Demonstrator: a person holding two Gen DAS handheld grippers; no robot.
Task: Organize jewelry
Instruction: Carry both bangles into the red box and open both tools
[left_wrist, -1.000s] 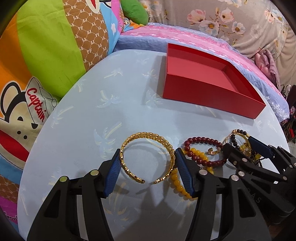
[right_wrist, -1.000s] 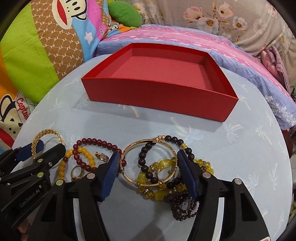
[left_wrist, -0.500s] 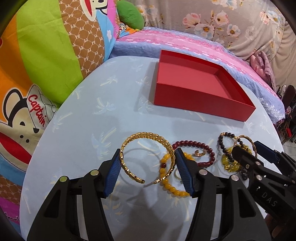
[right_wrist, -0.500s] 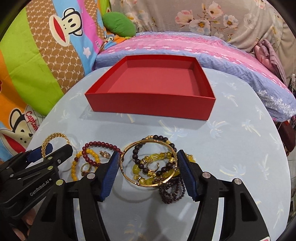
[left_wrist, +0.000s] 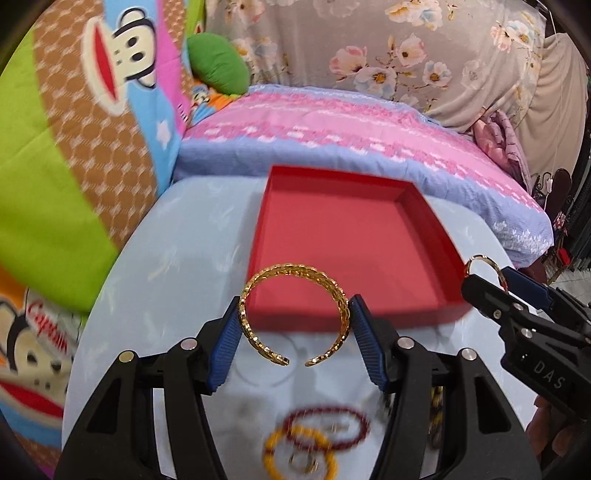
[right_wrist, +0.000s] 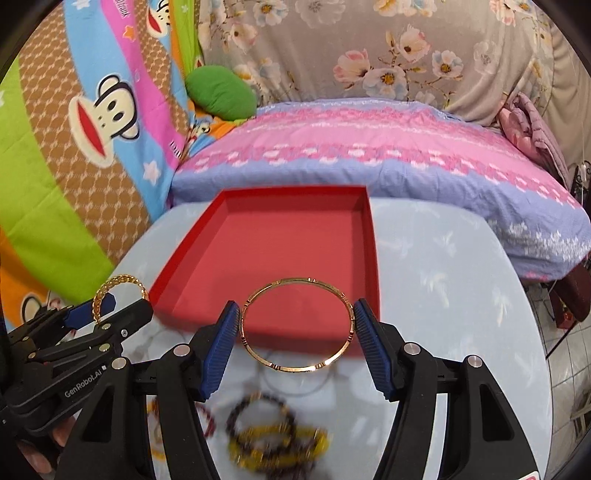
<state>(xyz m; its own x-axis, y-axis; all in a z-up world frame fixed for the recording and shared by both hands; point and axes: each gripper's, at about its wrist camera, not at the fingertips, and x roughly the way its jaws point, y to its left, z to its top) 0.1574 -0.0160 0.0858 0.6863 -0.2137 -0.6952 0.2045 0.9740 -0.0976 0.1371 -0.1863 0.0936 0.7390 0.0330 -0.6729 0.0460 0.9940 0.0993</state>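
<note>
My left gripper (left_wrist: 293, 332) has its jaws pinching the gold cuff (left_wrist: 294, 314), held in the air over the near wall of the red box (left_wrist: 354, 236). My right gripper (right_wrist: 297, 332) pinches the thin bangle (right_wrist: 297, 325) above the box's near edge. Beaded bracelets (right_wrist: 273, 439) lie blurred on the table (right_wrist: 461, 280) below.

Two wrist fisheyes side by side, angled down forward, both close over red tray (left_wrist: 351, 236).
</note>
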